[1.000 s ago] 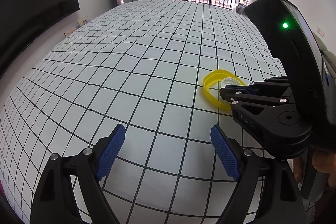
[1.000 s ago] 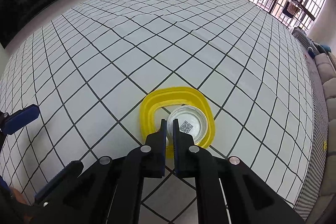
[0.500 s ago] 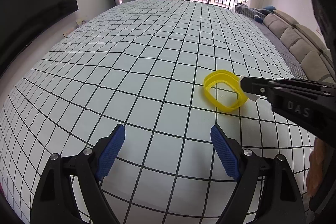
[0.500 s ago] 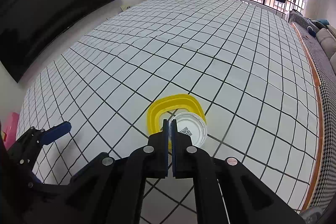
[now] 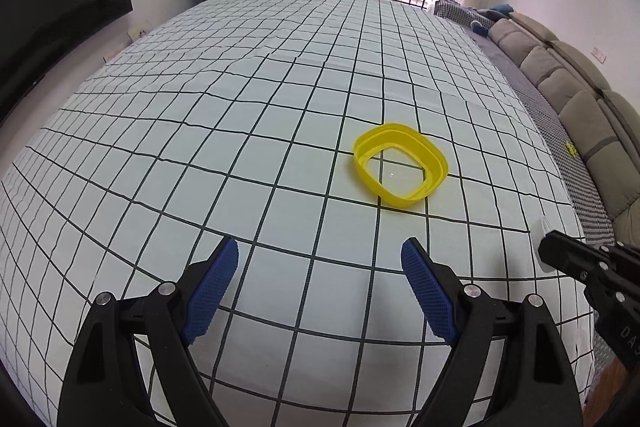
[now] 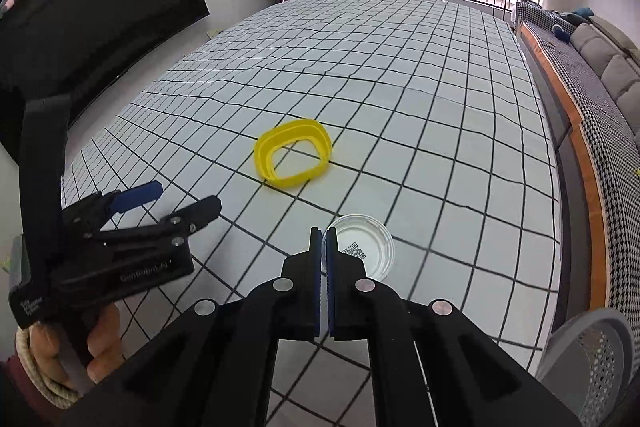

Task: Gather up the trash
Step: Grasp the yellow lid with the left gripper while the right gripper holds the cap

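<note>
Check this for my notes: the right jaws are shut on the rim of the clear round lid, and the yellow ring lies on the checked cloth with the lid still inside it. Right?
Not quite. The clear round lid is no longer inside the yellow ring; the right gripper holds it by the rim, well clear of the ring. The right wrist view shows it. The ring does lie on the checked cloth.

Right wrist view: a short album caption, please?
Right gripper pinches a clear lid's rim; yellow ring lies beyond.
</note>
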Demonstrator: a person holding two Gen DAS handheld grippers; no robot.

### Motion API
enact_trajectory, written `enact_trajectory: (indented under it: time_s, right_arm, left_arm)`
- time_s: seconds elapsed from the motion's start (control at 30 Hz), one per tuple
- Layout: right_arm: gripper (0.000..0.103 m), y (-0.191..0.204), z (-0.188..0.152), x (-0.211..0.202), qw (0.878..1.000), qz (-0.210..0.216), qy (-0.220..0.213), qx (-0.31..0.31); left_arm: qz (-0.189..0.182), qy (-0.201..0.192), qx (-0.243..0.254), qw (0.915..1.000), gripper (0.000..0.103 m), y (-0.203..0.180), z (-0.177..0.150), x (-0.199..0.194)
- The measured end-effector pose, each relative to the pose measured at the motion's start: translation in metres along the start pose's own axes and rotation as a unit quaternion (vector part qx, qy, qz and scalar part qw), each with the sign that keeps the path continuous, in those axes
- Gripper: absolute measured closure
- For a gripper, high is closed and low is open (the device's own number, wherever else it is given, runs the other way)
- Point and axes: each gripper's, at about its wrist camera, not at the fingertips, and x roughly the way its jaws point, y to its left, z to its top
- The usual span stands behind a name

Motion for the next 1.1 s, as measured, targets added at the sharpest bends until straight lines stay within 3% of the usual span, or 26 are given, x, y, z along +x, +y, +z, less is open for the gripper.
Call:
enact_trajectory:
  time_s: [0.27, 0.53, 0.77, 0.87, 0.93, 1.1]
  right_arm:
    - [0.101, -0.021, -0.025, -0.017, 0.999, -0.009, -0.012, 0.029]
    - [0.101, -0.040, -0.042, -0.034, 0.998, -0.008, -0.017, 0.056]
    - [0.101, -0.047, -0.049, -0.046, 0.997, -0.009, -0.026, 0.067]
    - [0.101, -0.047, -0.050, -0.047, 0.997, -0.009, -0.028, 0.068]
    - [0.101, -0.046, -0.050, -0.047, 0.997, -0.009, -0.028, 0.069]
    - [0.101, -0.051, -0.054, -0.051, 0.997, -0.011, -0.032, 0.075]
  left_arm:
    - [0.004, -0.005, 0.013, 0.9999, 0.021, -0.027, 0.022, 0.009]
    - [-0.008, 0.035, 0.022, 0.9991, 0.021, -0.057, 0.040, 0.050]
    - [0.003, 0.052, 0.015, 0.9985, 0.021, -0.065, 0.051, 0.077]
    - [0.013, 0.042, 0.024, 0.9988, 0.020, -0.067, 0.054, 0.083]
    - [0.012, 0.034, 0.026, 0.9990, 0.028, -0.066, 0.055, 0.082]
    - [0.000, 0.025, 0.028, 0.9993, 0.030, -0.068, 0.049, 0.068]
